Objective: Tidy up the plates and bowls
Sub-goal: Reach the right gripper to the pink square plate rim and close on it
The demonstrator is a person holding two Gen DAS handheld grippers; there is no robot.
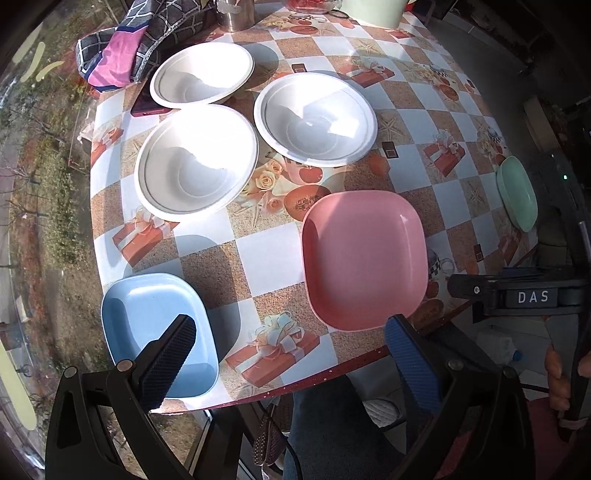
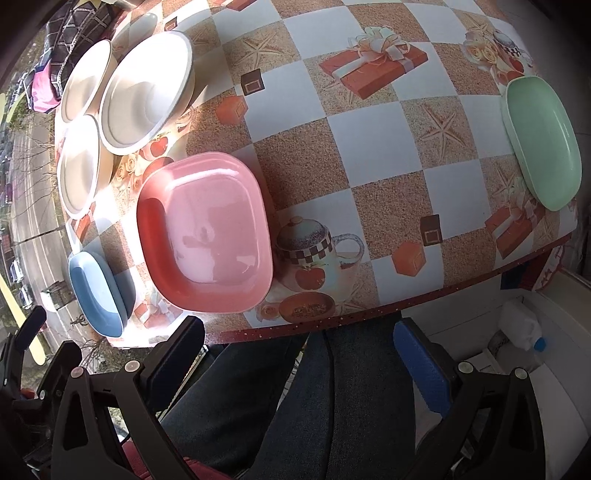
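Note:
Three white bowls sit at the table's far left: one at the back (image 1: 202,74), one in front of it (image 1: 195,163), one to the right (image 1: 315,119). A pink plate (image 1: 364,260) (image 2: 205,236) lies near the front edge. A blue plate (image 1: 159,332) (image 2: 98,291) lies at the front left corner. A green plate (image 1: 517,192) (image 2: 541,142) lies at the right edge. My left gripper (image 1: 291,339) is open and empty, above the front edge between the blue and pink plates. My right gripper (image 2: 299,343) is open and empty, off the table's front edge.
The table (image 2: 373,147) has a checkered patterned cloth. A folded plaid and pink cloth (image 1: 125,51) lies at the back left beside a metal cup (image 1: 236,14). A person's legs are below the front edge. A white plastic jug (image 2: 521,328) stands on the floor at right.

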